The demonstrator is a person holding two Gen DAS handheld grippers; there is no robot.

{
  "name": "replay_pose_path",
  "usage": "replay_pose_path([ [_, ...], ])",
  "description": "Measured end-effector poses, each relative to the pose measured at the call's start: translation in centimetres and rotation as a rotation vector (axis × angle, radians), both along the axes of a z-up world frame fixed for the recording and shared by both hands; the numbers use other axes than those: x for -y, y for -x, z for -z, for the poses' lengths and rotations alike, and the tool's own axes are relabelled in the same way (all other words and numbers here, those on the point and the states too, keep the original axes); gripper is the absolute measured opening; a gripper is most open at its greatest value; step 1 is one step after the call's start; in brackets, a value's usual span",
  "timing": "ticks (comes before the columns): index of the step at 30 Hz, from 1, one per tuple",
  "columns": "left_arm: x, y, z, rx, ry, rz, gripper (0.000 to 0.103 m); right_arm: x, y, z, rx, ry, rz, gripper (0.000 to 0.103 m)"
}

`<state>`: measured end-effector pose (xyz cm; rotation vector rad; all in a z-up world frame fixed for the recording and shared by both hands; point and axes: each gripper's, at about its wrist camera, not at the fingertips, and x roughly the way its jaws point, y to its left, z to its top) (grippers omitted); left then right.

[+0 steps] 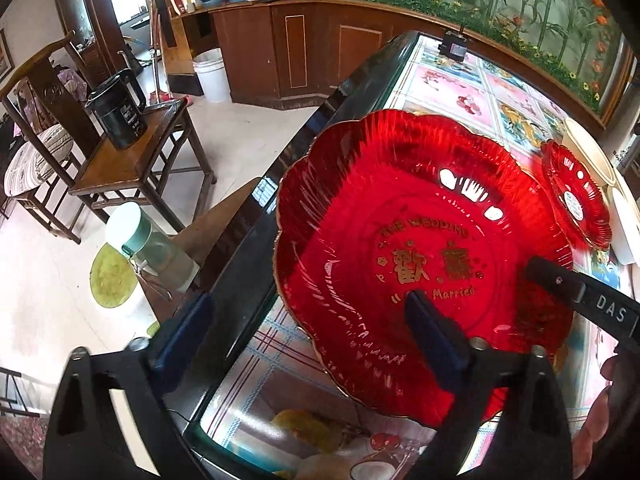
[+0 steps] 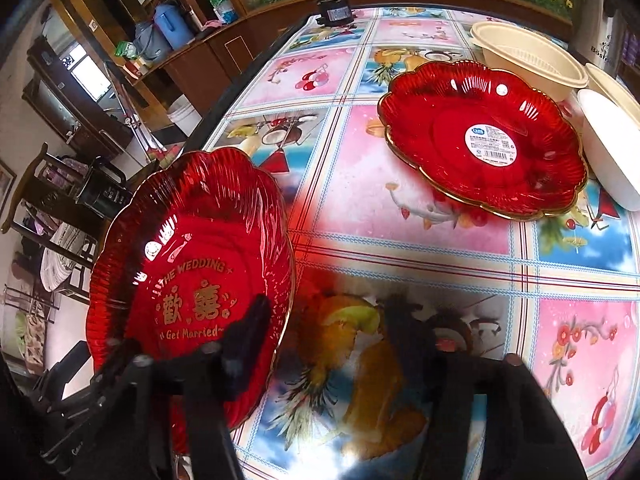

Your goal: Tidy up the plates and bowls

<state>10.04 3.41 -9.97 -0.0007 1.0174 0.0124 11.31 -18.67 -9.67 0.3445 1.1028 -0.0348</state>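
A big red scalloped plate [image 1: 400, 248] with gold lettering lies at the table's left edge, also seen in the right wrist view [image 2: 188, 272]. My left gripper [image 1: 306, 300] is open, its fingers astride the plate's left rim, one outside the table edge and one over the plate's middle. My right gripper [image 2: 330, 308] is open astride the plate's right rim, one finger [image 1: 560, 280] above the plate and the other over the cloth. Neither gripper's pads press on the rim. A second red plate [image 2: 480, 140] with a white sticker sits further back on the right.
Cream bowls [image 2: 528, 60] and a white bowl [image 2: 608, 148] stand behind the second plate. The table [image 2: 400, 240] has a colourful fruit-pattern cloth and a black edge [image 1: 248, 240]. Left of it are a bottle [image 1: 152, 248], a wooden side table with a black kettle [image 1: 116, 112], and a chair [image 1: 36, 152].
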Motion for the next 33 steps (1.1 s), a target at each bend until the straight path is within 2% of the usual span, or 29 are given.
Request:
replay_pose_path([
  [1,0.1,0.0,0.0,-0.002,0.008,0.004,0.083,-0.1,0.0,0.0,0.005,-0.020,-0.006,0.039],
  [2,0.1,0.0,0.1,-0.005,0.018,0.009,0.078,-0.1,-0.1,0.1,0.008,-0.040,-0.011,0.034],
  [4,0.2,-0.1,0.4,-0.020,0.040,0.020,0.057,-0.5,-0.2,0.0,0.014,-0.053,-0.020,0.023],
  [7,0.5,0.0,0.5,-0.024,0.053,0.038,0.041,-1.1,-0.1,-0.2,0.029,-0.047,-0.039,0.009],
  [8,0.7,0.1,0.6,-0.027,0.057,0.047,0.035,-1.2,-0.1,-0.3,0.031,-0.044,-0.042,0.009],
  [11,1.4,0.4,0.6,-0.025,0.040,0.074,0.026,-1.3,0.1,-0.3,0.039,-0.043,-0.038,0.009],
  [20,2.6,2.2,0.2,-0.011,0.007,0.115,0.023,0.1,1.6,-0.3,0.042,-0.088,-0.023,0.010],
  [33,4.1,7.0,-1.3,0.036,-0.060,0.169,0.024,2.2,7.5,-1.3,0.063,-0.135,-0.035,0.012],
])
